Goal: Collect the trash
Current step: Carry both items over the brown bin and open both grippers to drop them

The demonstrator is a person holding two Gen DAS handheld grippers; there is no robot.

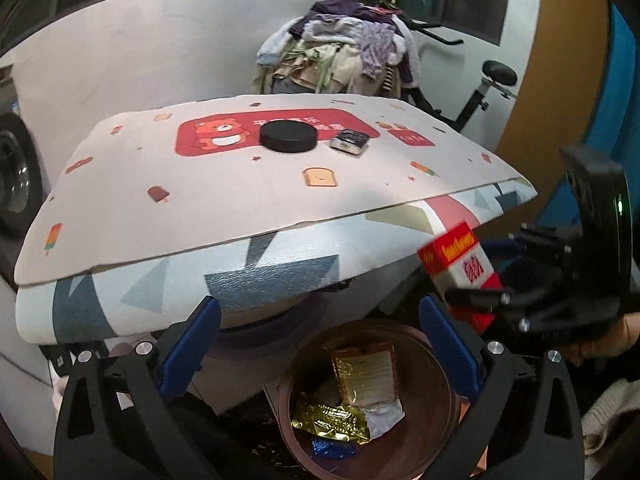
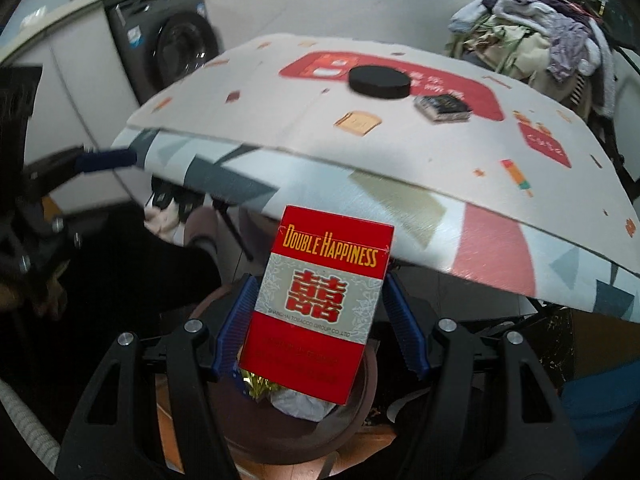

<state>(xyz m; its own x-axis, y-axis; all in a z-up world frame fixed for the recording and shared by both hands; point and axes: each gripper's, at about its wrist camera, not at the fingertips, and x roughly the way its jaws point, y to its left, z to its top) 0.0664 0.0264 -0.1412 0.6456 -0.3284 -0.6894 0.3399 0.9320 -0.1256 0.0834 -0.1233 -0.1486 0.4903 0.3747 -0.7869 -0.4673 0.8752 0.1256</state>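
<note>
mid-collection, judged from the layout: right gripper [image 2: 320,320] pinching a red cigarette pack [image 2: 320,308] by its two long edges, blue pads pressed on either side, pack upright and held just above the brown bin [image 2: 360,416] below the near edge of the table [image 2: 400,200]. already in the bin: gold foil wrappers [image 1: 332,424], a pale packet [image 1: 370,380], a scrap of blue at the bottom. left gripper [image 1: 320,344] spread wide, nothing between the jaws, hovering over the same bin from the left.

next move, most likely: lower the pack a little further over the bin mouth, then spread the jaws and let it drop. needs the pack centred over the opening rather than the rim, since the bin sits partly tucked under the table's overhanging near edge.

still on the table, far side: a black round lid [image 1: 288,136] and, just right of it, a small dark crumpled packet [image 1: 350,142], the two near but apart; probably the packet is trash left to fetch, the lid uncertain.

in the way: the two tools crowded over one narrow bin, close together, so a risk of knocking; the sagging mat edge above the bin. further off, a heap of clothes [image 1: 340,52], an exercise bike [image 1: 480,88], a washing machine [image 2: 176,48], none obstructing.
</note>
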